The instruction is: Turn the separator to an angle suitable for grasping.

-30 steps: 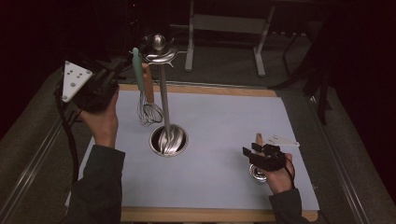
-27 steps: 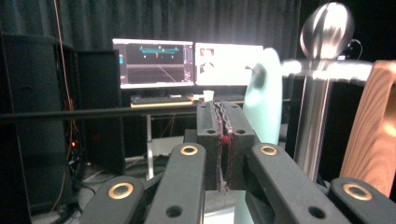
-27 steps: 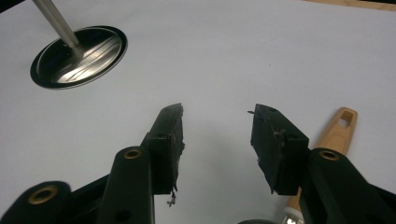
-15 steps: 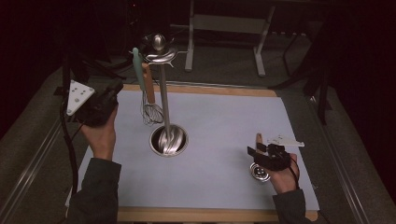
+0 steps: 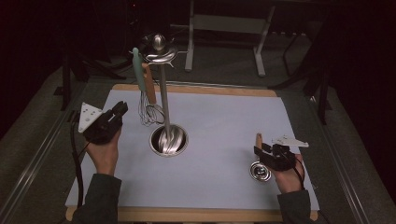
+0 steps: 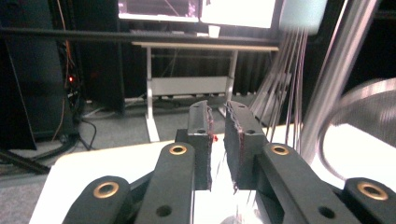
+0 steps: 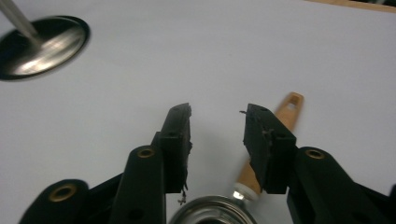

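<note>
Just below the right tool (image 5: 259,148), on the smooth pale desk (image 5: 224,121), lies a small ladle (image 7: 261,158) with a round shiny steel bowl and a flat wooden handle with a slot at its end; no writing is legible. The jaws, apart and just closing, straddle it without pressing. The left tool (image 6: 217,140), narrow, just opening, empty, sits beside a wire whisk (image 5: 150,111) hanging from a steel stand (image 5: 163,107).

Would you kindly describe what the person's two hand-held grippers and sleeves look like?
Both are black. The left hand-held gripper carries a grey three-cornered plate with dark dots, and a black cable trails from it. The right hand-held gripper has a similar plate. Brass-coloured rivets mark the jaw links. The sleeves are dark green.
</note>
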